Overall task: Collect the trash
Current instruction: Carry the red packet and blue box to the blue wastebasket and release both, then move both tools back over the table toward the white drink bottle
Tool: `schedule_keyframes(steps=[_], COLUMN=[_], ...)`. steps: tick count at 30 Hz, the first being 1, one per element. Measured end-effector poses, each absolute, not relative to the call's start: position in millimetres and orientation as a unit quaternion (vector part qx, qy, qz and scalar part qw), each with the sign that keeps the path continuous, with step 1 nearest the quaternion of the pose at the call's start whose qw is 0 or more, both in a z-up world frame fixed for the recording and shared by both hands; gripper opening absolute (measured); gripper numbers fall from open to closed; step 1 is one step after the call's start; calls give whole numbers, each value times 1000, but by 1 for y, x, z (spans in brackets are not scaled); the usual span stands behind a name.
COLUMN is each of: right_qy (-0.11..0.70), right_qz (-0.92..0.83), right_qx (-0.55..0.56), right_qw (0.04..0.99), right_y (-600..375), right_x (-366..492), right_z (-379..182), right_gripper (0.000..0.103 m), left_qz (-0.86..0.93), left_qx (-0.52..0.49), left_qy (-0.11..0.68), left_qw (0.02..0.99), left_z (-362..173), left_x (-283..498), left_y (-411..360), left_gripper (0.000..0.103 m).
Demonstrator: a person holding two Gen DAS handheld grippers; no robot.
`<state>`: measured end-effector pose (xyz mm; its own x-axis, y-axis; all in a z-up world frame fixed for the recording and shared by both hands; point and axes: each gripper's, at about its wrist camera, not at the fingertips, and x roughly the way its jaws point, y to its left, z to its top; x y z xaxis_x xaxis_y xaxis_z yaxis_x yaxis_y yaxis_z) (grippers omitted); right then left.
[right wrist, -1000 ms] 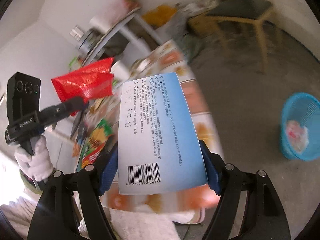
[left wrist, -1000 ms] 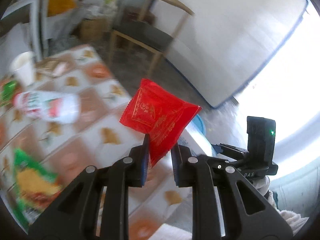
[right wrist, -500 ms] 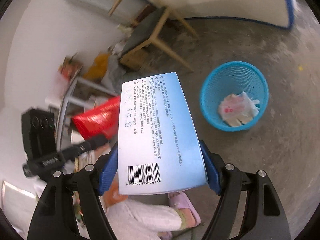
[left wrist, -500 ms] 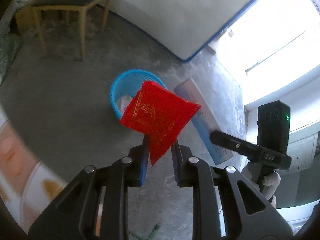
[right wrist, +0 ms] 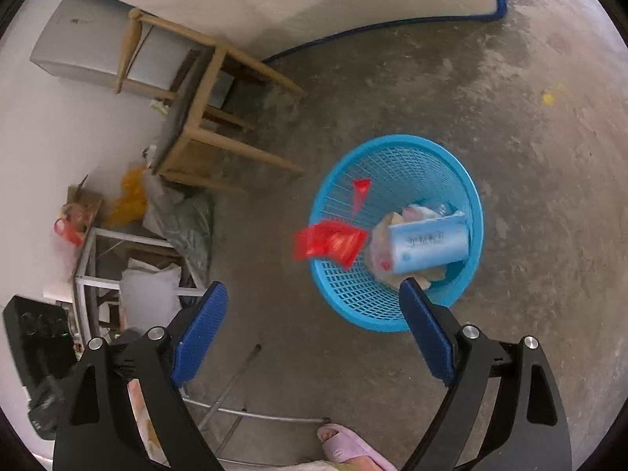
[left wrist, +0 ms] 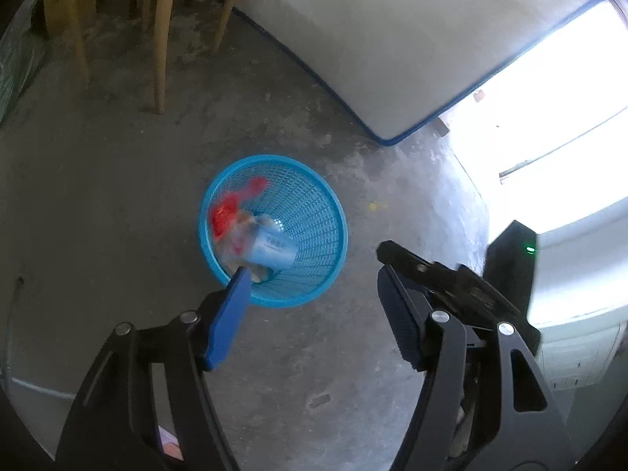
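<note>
Left wrist view: the left gripper (left wrist: pixel 314 286) is seen spread wide with nothing between its pads. A blue basket (left wrist: pixel 310 212) is seen on the concrete floor (left wrist: pixel 117 196) at 12 o'clock from the fingers. A red wrapper (left wrist: pixel 231 208), blurred, and a pale blue box (left wrist: pixel 271 249) are seen within it. A chair (left wrist: pixel 157 8) is seen at 10 o'clock.

Right wrist view: the right gripper (right wrist: pixel 314 322) is likewise seen spread wide and empty. The basket (right wrist: pixel 439 157) is seen at 1 o'clock, with the box (right wrist: pixel 429 245) lying inside on crumpled paper (right wrist: pixel 376 251). The wrapper (right wrist: pixel 329 241), blurred, is seen over the rim at 9 o'clock of the basket. A pink slipper (right wrist: pixel 349 447) is seen at 6 o'clock.
</note>
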<state>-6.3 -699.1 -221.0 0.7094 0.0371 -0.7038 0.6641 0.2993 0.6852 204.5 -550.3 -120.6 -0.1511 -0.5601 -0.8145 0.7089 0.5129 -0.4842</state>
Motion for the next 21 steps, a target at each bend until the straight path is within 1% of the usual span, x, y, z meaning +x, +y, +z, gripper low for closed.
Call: schedule_keyframes(steps=[6, 8, 12, 16, 19, 21], right_qy=[317, 311, 313, 320, 321, 322], right_qz=[-219, -221, -221, -216, -207, -203], right_qx=[544, 534, 489, 410, 350, 309], right_qw=[745, 755, 784, 826, 855, 872], right_y=[-691, -687, -671, -636, -604, -580], right_x=[-11, -18, -22, -24, -25, -24], right_z=[-220, -209, -179, -135, -102, -82], right_gripper=[87, 87, 87, 87, 87, 88], left_qz=[-520, -530, -561, -582, -583, -574], left_qx=[57, 47, 28, 15, 7, -4], left_qy=[559, 550, 513, 466, 424, 403], left_qw=[643, 643, 650, 666, 693, 712], left_z=[-97, -85, -43, 1, 31, 46], left_x=[200, 195, 177, 150, 130, 121], left_y=[-526, -517, -485, -441, -398, -371], left_gripper=[65, 65, 66, 70, 77, 82])
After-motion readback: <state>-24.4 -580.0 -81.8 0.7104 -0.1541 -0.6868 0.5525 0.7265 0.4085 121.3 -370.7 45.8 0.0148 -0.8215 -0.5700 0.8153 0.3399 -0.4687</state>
